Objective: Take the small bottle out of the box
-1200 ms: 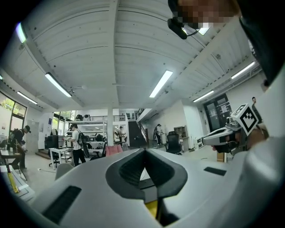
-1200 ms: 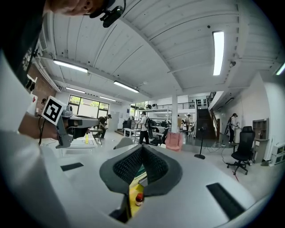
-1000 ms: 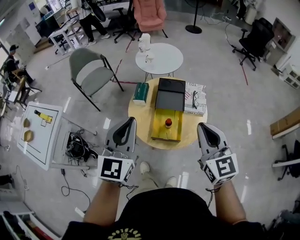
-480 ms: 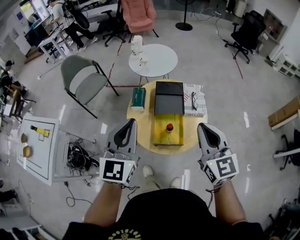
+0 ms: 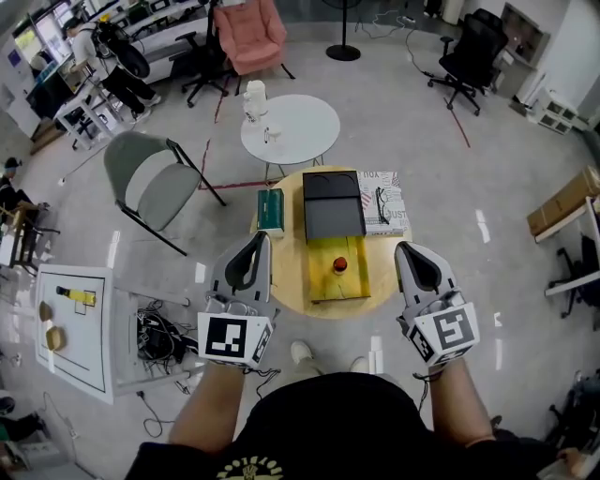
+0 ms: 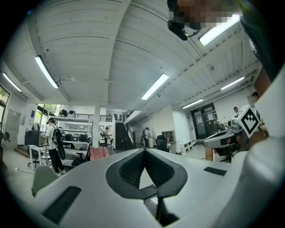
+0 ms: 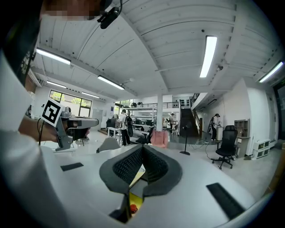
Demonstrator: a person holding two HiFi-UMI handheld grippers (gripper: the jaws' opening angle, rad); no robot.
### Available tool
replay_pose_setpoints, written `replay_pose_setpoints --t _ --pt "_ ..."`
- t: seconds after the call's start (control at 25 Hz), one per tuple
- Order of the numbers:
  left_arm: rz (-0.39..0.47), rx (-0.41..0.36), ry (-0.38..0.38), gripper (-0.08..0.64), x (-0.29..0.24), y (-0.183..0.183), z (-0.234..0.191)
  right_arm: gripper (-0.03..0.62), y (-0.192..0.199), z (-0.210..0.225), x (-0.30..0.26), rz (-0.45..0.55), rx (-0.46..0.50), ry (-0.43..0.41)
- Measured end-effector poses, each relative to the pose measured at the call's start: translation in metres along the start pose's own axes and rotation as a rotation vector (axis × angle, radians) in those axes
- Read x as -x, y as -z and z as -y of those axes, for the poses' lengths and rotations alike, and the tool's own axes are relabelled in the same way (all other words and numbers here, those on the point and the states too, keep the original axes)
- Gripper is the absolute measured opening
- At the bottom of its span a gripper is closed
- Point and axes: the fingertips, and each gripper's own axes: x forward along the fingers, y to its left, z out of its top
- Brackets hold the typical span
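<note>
Head view: small bottle [image 5: 339,264] seemingly upright in box [image 5: 322,281].

Around me a glossy grey floor [image 5: 525,169] carries a grey folding chair [image 5: 150,183], a round white table [image 5: 314,131], a pink armchair [image 5: 248,28] and black office chairs [image 5: 466,58]; long strip lights [image 7: 208,55] cross the white ceiling [image 7: 178,26] above.

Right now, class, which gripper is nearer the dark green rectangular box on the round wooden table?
Left. The left gripper is just short of the dark green rectangular box; the right gripper is beyond the open yellow box.
</note>
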Motion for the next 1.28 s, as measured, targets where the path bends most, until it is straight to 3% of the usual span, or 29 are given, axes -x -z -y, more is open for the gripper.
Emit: replay_pose_setpoints --t 0.52,0.92,1.28 --pt "0.014 0.0 0.113 0.014 -0.022 0.002 -0.034 0.015 -0.015 -0.018 -0.03 -0.01 0.012 0.081" --pt "-0.001 0.015 0.165 0.014 -0.023 0.017 -0.035 0.015 -0.01 -0.036 -0.04 -0.033 0.015 0.076" --pt "-0.022 0.015 0.129 0.014 -0.034 0.025 -0.036 0.014 -0.001 -0.025 -0.053 -0.048 0.034 0.046"
